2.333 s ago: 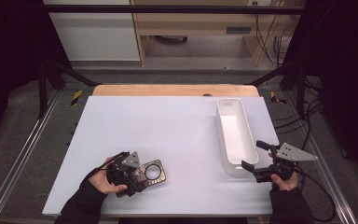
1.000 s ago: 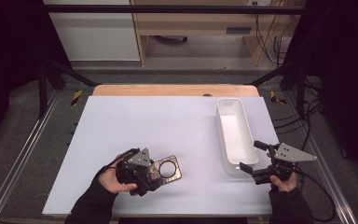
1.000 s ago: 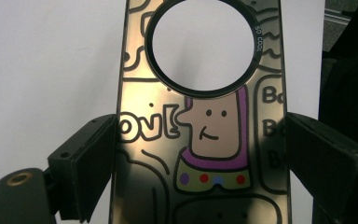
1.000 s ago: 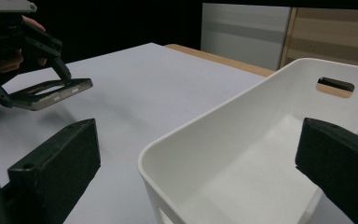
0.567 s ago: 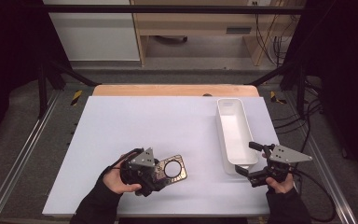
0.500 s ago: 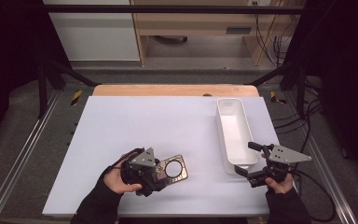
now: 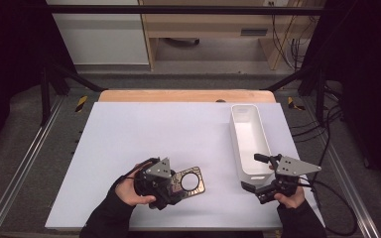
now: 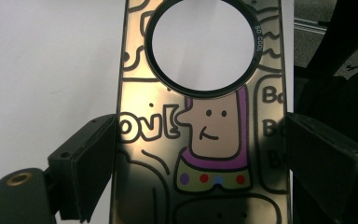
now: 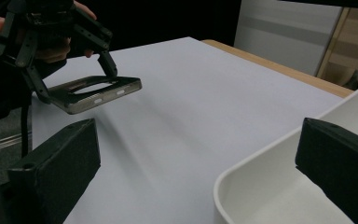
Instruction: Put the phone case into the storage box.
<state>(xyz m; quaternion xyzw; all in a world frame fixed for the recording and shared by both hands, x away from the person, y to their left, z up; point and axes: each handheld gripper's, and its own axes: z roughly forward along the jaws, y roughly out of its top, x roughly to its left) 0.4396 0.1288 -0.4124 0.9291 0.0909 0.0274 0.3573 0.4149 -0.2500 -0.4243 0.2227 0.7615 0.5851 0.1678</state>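
A metallic phone case (image 7: 201,186) with a round hole and a cartoon figure is held just above the white tabletop (image 7: 154,129) at the front left. My left gripper (image 7: 177,187) is shut on it, one jaw on each long edge. In the left gripper view the case (image 8: 205,140) runs up between the jaws of the left gripper (image 8: 200,172). The right gripper view has the case (image 9: 102,99) lifted off the table, hanging from the left gripper (image 9: 77,84). My right gripper (image 7: 249,172) is open and empty at the near end of the white bin (image 7: 238,139).
The long white bin (image 9: 261,158) lies lengthwise at the right side of the table, and nothing shows inside it. A wooden strip (image 7: 178,95) borders the far edge. Metal rails (image 7: 25,158) run along both sides, and cables (image 7: 337,208) trail at the right.
The left hand has carried the phone case a little to the right and turned it. The right gripper has shifted left, closer to the bin's near end.
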